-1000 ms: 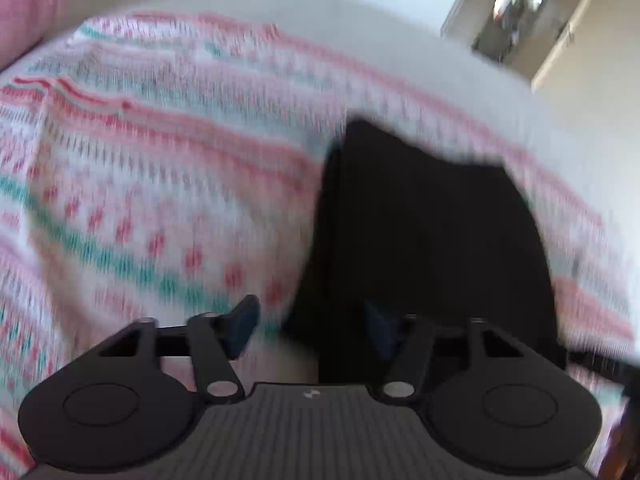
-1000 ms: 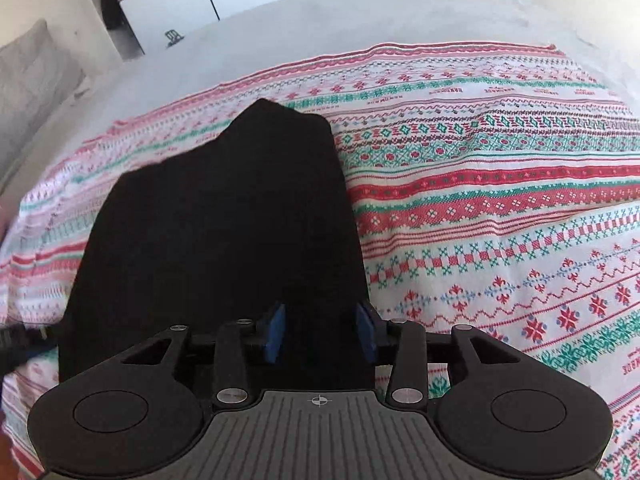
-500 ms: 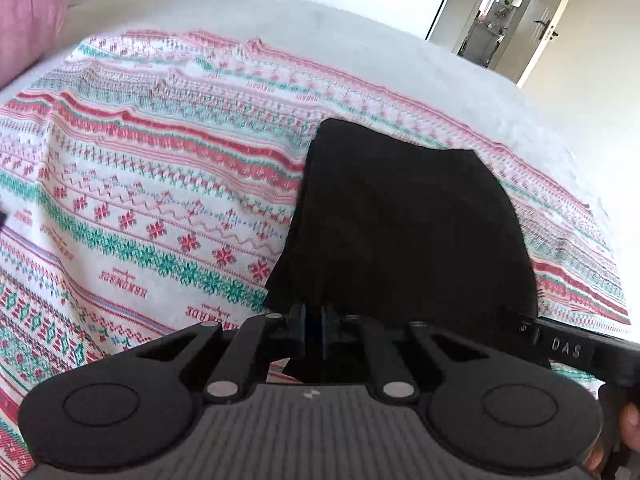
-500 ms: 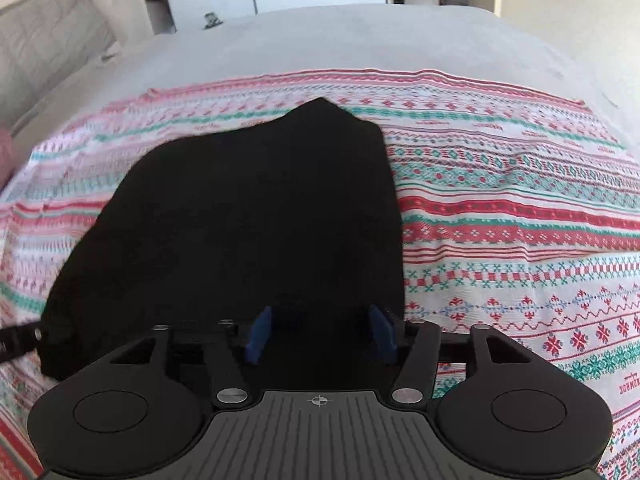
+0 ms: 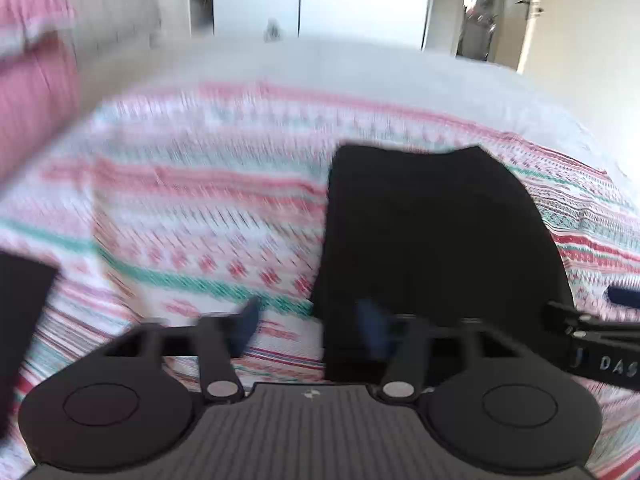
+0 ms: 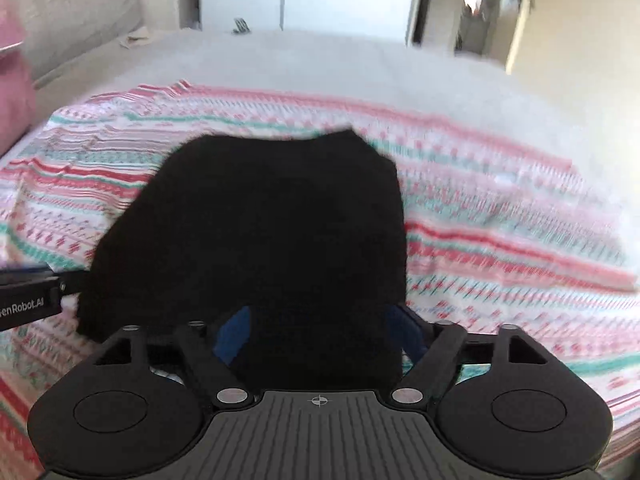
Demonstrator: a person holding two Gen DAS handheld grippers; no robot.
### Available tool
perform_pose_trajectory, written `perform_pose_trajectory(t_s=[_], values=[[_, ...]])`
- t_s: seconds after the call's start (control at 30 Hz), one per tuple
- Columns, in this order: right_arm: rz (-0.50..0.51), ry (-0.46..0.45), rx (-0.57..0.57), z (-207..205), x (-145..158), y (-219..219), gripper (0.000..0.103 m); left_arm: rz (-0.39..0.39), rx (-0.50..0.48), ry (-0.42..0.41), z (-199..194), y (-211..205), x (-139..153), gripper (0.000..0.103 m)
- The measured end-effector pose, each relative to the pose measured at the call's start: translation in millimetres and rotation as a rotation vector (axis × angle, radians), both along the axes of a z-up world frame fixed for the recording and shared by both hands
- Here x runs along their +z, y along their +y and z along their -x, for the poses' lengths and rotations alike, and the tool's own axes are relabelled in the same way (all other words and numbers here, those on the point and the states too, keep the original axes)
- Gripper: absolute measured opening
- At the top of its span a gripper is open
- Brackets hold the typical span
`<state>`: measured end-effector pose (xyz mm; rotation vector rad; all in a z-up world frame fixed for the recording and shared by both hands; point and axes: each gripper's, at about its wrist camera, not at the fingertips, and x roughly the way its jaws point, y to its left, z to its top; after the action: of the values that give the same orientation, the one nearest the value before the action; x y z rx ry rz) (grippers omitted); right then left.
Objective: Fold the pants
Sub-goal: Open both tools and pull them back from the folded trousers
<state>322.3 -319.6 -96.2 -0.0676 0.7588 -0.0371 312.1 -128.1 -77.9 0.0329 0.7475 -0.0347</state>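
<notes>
The black pants [image 5: 436, 240] lie folded into a compact block on the patterned red, green and white blanket [image 5: 200, 216]. They also show in the right wrist view [image 6: 272, 232]. My left gripper [image 5: 308, 326] is open and empty, astride the pants' near left edge. My right gripper [image 6: 316, 334] is open and empty, over the pants' near right part. Each gripper shows at the edge of the other's view. Both views are blurred by motion.
The blanket covers a bed with a plain grey sheet [image 6: 320, 68] beyond it. A pink pillow [image 5: 32, 80] lies at the far left. White wardrobe doors [image 5: 320, 0] and a doorway [image 5: 480, 12] stand behind the bed. A dark object [image 5: 20, 312] sits at the left edge.
My left gripper was shut on the pants' near edge half a second ago and has opened and let go. Both grippers have pulled back and tilted up; the right jaws have opened wider.
</notes>
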Motion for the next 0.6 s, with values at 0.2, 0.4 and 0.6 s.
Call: perform_pose_trajectory(t_s=[0.2, 0.4, 0.6], values=[[-0.048, -0.093, -0.006, 65, 21, 12, 0.087, 0.009, -0.038, -0.059, 62, 13, 11, 0.082], [-0.138, -0.161, -0.054, 149, 18, 21, 0.097, 0.038, -0.062, -0.141, 129, 26, 17, 0.099], [-0.11, -0.214, -0.077, 196, 15, 24, 0.103, -0.016, -0.119, -0.204, 146, 20, 14, 0.103]])
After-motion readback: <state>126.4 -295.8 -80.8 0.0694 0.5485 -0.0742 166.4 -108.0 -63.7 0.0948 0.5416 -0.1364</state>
